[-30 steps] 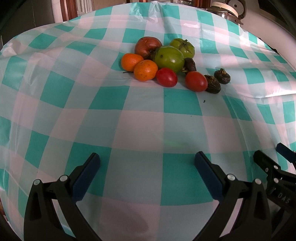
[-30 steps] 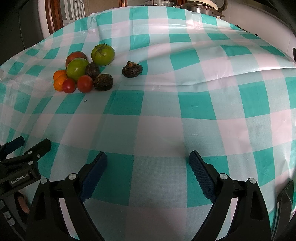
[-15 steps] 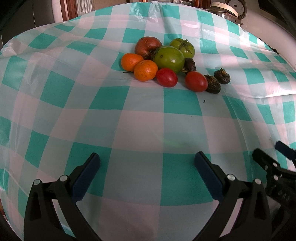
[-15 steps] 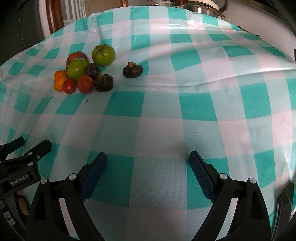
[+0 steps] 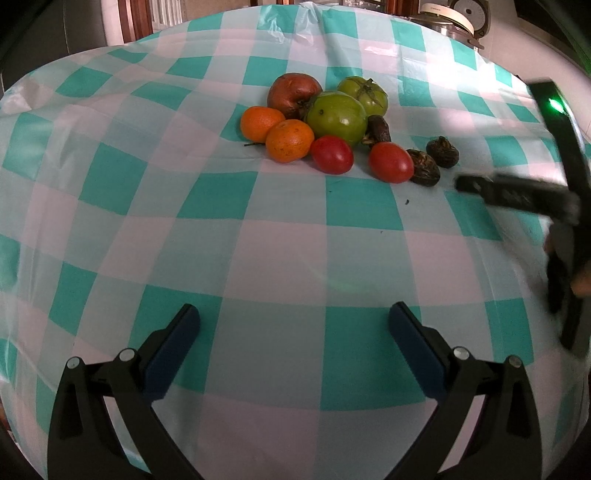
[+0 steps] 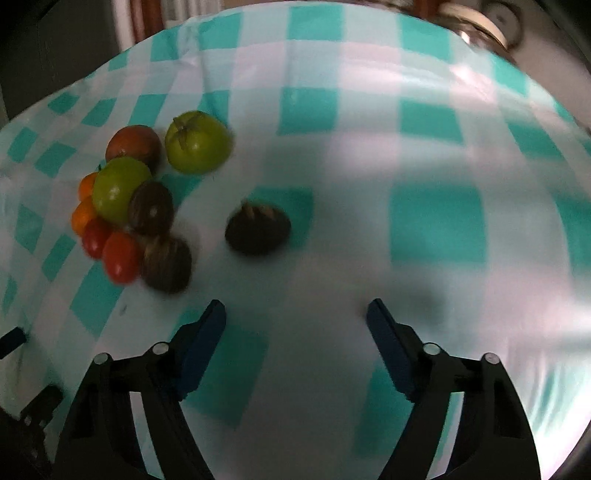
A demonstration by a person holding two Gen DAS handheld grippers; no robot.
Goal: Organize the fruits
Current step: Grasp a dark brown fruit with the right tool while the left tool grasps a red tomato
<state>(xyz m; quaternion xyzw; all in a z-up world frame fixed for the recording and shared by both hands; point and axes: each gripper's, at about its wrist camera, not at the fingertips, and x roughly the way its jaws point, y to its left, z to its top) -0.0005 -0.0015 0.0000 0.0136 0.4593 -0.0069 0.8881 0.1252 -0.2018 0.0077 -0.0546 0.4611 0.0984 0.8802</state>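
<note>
A cluster of fruit lies on the teal-and-white checked cloth (image 5: 288, 254): two oranges (image 5: 289, 140), two red tomatoes (image 5: 331, 154), two green tomatoes (image 5: 336, 117), a dark red fruit (image 5: 292, 94) and three dark brown fruits (image 5: 423, 172). One brown fruit (image 6: 258, 229) lies apart to the right, just beyond my right gripper (image 6: 295, 325), which is open and empty. My left gripper (image 5: 293, 332) is open and empty, well short of the cluster. The right gripper's body shows blurred in the left wrist view (image 5: 517, 195).
A rice cooker (image 5: 454, 16) stands at the far right beyond the table. Dark wooden chair backs (image 5: 140, 22) stand behind the far left edge. The cloth (image 6: 424, 221) is wrinkled around the fruit.
My right gripper has moved forward and left toward the fruit, now close to the lone brown fruit; its view is motion-blurred. The left gripper has stayed still.
</note>
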